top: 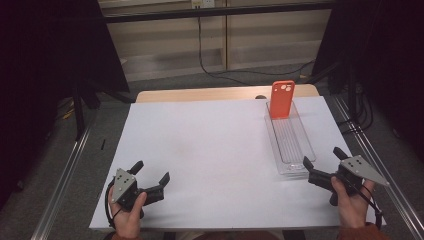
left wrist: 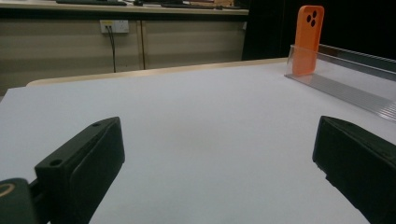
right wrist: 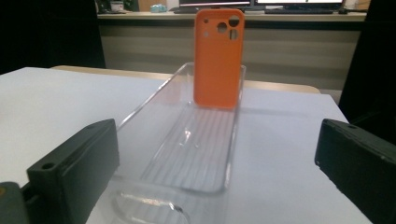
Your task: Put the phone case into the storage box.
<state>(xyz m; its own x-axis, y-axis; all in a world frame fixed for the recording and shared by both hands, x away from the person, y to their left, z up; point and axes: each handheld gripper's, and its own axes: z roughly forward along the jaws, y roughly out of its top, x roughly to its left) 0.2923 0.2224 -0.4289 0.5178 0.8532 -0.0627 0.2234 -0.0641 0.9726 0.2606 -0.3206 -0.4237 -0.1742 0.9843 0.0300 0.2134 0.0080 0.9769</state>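
Two grippers sit low at the near edge of the white table sheet [top: 210, 145], both w/ jaws spread wide & nothing between them: left gripper [top: 151, 178] at the near-left corner, well apart from everything; right gripper [top: 322, 156] just beside the near end of the clear plastic tray [top: 295, 145]. Orange phone case [top: 282, 98] stands upright at the tray's far end, leaning on its end wall, camera cut-outs up top.
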